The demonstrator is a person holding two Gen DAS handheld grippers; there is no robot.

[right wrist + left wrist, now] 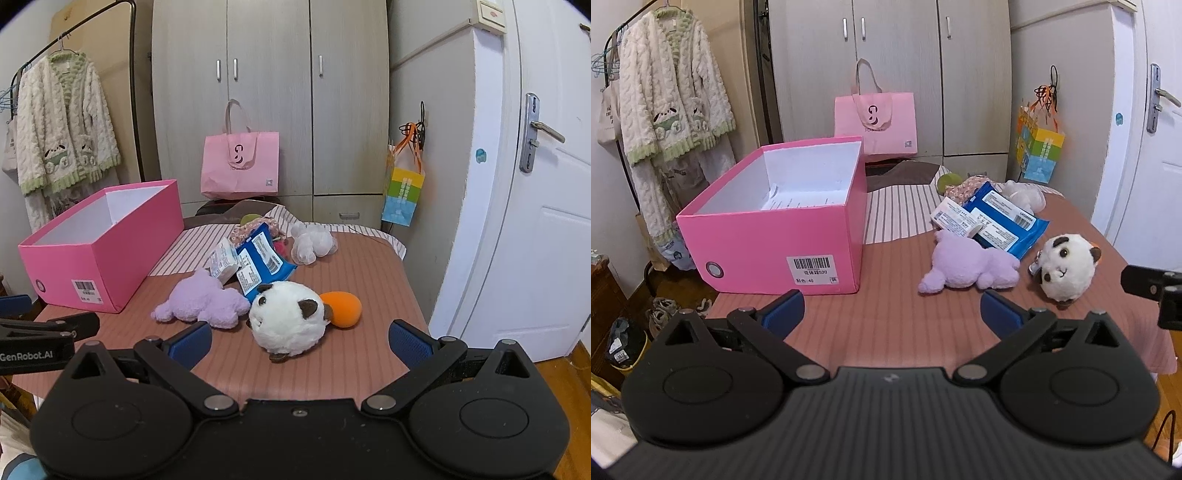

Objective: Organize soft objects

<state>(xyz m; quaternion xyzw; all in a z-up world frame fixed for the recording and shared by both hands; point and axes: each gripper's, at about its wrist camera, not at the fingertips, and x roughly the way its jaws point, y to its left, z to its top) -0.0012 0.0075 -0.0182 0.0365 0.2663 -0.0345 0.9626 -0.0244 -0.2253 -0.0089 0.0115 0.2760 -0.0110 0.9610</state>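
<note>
Both wrist views face the wardrobe point(897, 74) across the bed; sharing the pink box point(99, 251).

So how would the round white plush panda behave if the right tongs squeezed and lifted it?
The round white plush panda looks fluffy and stuffed, so it would probably compress and feel light. Its ball shape suggests it may roll if nudged across the striped cloth.

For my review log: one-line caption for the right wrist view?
Open right gripper facing white panda plush beside lilac plush.
</note>
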